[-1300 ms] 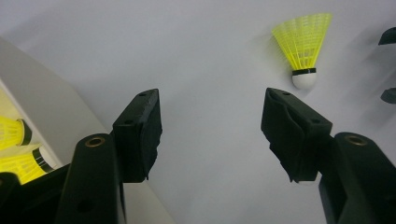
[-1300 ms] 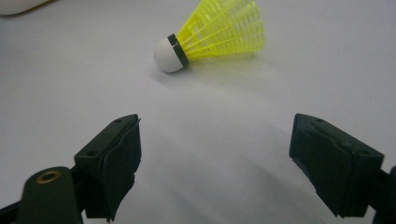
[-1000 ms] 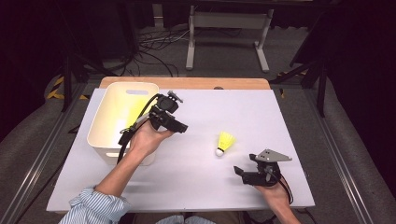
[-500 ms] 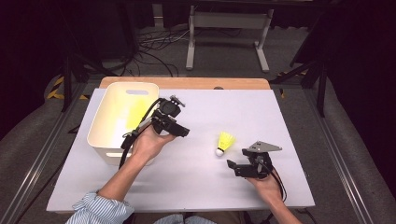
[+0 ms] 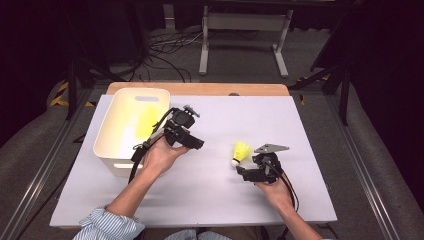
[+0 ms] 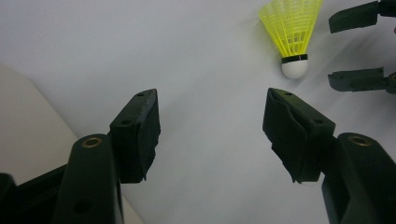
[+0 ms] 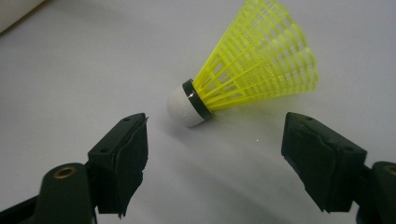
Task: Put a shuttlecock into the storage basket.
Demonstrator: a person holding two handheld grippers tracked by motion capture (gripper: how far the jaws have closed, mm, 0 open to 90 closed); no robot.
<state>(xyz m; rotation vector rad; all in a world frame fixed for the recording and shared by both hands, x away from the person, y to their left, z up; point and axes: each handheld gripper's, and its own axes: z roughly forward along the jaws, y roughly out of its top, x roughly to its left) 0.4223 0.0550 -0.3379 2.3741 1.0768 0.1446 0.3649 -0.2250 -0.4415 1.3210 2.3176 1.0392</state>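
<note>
- Yellow shuttlecock (image 5: 241,151) lying on its side, right of the worktop (image 5: 215,200) middle.
- Right gripper (image 5: 242,170) just beside its white cork, jaws apart and just closing, nothing clamped.
- Left gripper (image 5: 197,144) beside the white bin (image 5: 131,131), jaws apart, empty.

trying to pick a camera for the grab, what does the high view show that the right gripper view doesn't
High view alone: the white bin at the table's left, the left gripper beside it, and both forearms. Right gripper view alone: close detail of the shuttlecock's white cork tip with its black band, lying just ahead of the open pads, untouched. Both: the yellow shuttlecock on the white table, with the right gripper next to it.
</note>
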